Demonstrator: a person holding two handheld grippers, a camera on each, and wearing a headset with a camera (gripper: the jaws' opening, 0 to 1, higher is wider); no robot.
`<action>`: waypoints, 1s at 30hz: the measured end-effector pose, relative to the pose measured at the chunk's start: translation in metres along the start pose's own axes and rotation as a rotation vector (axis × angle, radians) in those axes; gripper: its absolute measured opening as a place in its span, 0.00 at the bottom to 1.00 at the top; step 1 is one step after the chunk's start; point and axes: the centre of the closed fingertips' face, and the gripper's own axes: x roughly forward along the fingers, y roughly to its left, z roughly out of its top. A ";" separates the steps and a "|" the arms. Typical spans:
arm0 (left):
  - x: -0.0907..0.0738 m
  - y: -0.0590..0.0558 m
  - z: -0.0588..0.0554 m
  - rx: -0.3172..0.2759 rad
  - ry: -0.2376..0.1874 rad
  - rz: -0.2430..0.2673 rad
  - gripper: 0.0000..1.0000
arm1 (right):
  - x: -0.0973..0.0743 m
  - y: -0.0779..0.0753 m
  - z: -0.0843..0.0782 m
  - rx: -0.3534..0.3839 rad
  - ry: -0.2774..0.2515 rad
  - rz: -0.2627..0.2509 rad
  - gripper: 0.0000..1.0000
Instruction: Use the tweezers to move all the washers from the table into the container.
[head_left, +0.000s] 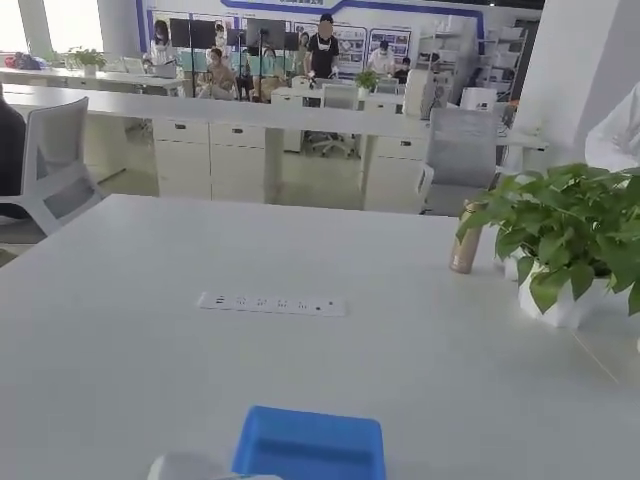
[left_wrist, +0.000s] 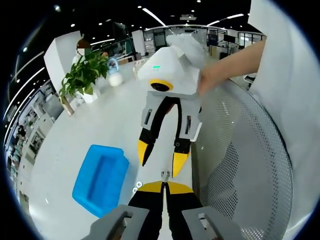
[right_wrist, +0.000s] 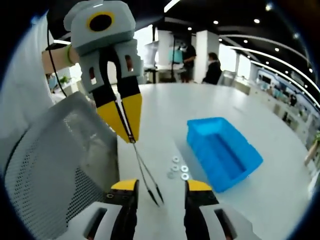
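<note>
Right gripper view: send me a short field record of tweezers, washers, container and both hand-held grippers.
left hand-held gripper: shut on tweezers, tips low over the table
right hand-held gripper: open, holding nothing
washers: four, loose on the table beside the container
container: blue, upright, open top

The left gripper (right_wrist: 127, 131) and right gripper (left_wrist: 162, 161) have pale housings and black, yellow-tipped fingers (left_wrist: 150, 125).
</note>
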 end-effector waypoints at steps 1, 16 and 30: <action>0.000 -0.001 0.002 0.016 -0.002 -0.005 0.00 | 0.003 0.001 0.003 -0.013 0.002 0.014 0.32; 0.004 0.002 0.014 0.052 -0.042 -0.026 0.00 | 0.011 0.013 -0.003 -0.096 0.058 0.143 0.11; -0.001 0.000 0.020 0.011 -0.115 -0.027 0.00 | 0.013 0.029 0.004 -0.084 0.002 0.156 0.03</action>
